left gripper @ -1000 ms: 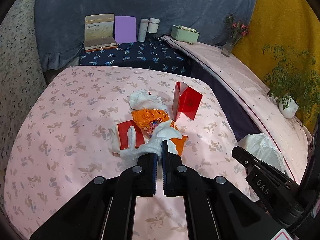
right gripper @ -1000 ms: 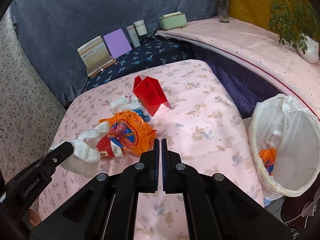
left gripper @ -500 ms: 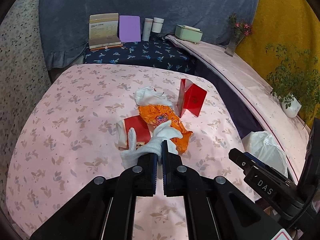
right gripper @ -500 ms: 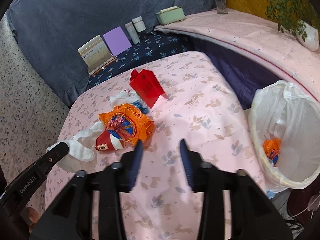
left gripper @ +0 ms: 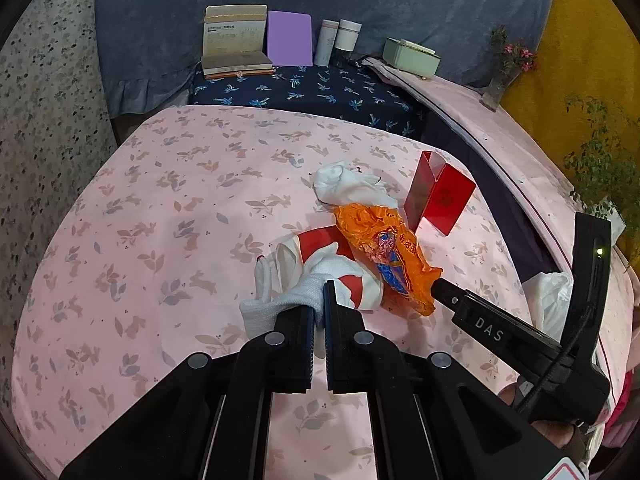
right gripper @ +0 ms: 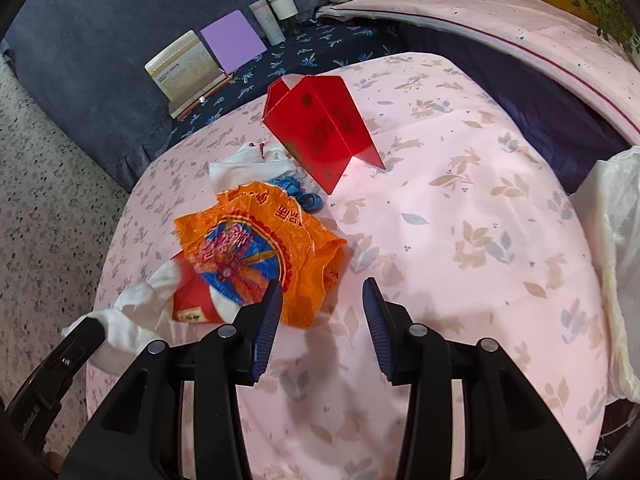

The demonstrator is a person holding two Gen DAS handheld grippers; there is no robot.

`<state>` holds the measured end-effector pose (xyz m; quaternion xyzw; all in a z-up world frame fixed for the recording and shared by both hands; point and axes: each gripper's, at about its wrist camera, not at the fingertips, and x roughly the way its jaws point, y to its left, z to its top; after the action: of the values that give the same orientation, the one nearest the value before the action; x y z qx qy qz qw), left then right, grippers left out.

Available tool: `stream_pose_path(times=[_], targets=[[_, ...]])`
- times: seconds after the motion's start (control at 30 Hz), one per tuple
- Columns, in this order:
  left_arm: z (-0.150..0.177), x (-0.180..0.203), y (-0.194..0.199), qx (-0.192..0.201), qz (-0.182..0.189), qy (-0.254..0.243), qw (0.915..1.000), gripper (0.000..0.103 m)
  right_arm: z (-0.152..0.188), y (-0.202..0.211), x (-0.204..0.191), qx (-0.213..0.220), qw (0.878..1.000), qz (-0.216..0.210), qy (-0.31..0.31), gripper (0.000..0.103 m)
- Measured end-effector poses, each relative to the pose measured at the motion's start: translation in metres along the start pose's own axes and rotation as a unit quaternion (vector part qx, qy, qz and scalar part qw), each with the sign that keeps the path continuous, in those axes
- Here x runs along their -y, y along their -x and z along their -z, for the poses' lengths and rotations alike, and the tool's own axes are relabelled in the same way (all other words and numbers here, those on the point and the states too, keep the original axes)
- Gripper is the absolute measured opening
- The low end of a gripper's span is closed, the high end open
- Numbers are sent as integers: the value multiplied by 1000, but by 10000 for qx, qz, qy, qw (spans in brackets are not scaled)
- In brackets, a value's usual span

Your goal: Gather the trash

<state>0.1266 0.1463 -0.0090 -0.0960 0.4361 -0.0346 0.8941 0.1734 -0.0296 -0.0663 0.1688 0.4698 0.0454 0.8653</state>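
A pile of trash lies on the pink flowered bedspread (left gripper: 168, 240): an orange plastic wrapper (left gripper: 384, 248) (right gripper: 256, 248) on a red and white packet (left gripper: 320, 240) (right gripper: 192, 300), with a crumpled white cloth (left gripper: 348, 188) (right gripper: 248, 168) behind. A red folded card (left gripper: 440, 196) (right gripper: 320, 128) stands beyond them. My left gripper (left gripper: 318, 300) is shut on a white glove (left gripper: 288, 300) (right gripper: 128, 320) at the pile's near edge. My right gripper (right gripper: 322, 300) is open just above the bedspread. Its left finger (right gripper: 268, 320) overlaps the wrapper's near edge; nothing is gripped.
A bin lined with a white bag (right gripper: 616, 240) (left gripper: 548, 300) stands to the right, off the bed. At the back are an open book (left gripper: 234, 40), a purple notebook (left gripper: 290, 38), two bottles (left gripper: 338, 42), a green box (left gripper: 412, 58) and potted plants (left gripper: 600, 168).
My right gripper went from shut to open and dropped closer to the orange wrapper. My left gripper came down and forward with the glove still pinched.
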Motion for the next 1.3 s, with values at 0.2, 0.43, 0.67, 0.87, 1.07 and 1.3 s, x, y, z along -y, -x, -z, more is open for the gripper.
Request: stream_pose_path(times=[0.2, 0.43, 0.67, 0.87, 1.07, 1.3], targets=[[-5, 0, -14, -89, 11, -27, 10000, 3, -5, -27, 2, -191, 9998, 51, -34, 27], [-5, 2, -18, -127, -2, -41, 9999, 3, 1, -23, 2, -164, 9999, 35, 28, 4], [-3, 19, -3, -18, 89, -175, 9998, 3, -2, 19, 12, 268, 9996, 66, -17, 3], [6, 47, 17, 105, 214, -395, 9989, 3, 2, 64, 28, 693, 9973, 237, -65, 3], [17, 82, 33, 160, 375, -693, 9968, 3, 12, 103, 57, 967, 9944, 338, -268, 3], [31, 132, 39, 129, 625, -1076, 9921, 3, 23, 144, 97, 1253, 9893, 531, -519, 3]])
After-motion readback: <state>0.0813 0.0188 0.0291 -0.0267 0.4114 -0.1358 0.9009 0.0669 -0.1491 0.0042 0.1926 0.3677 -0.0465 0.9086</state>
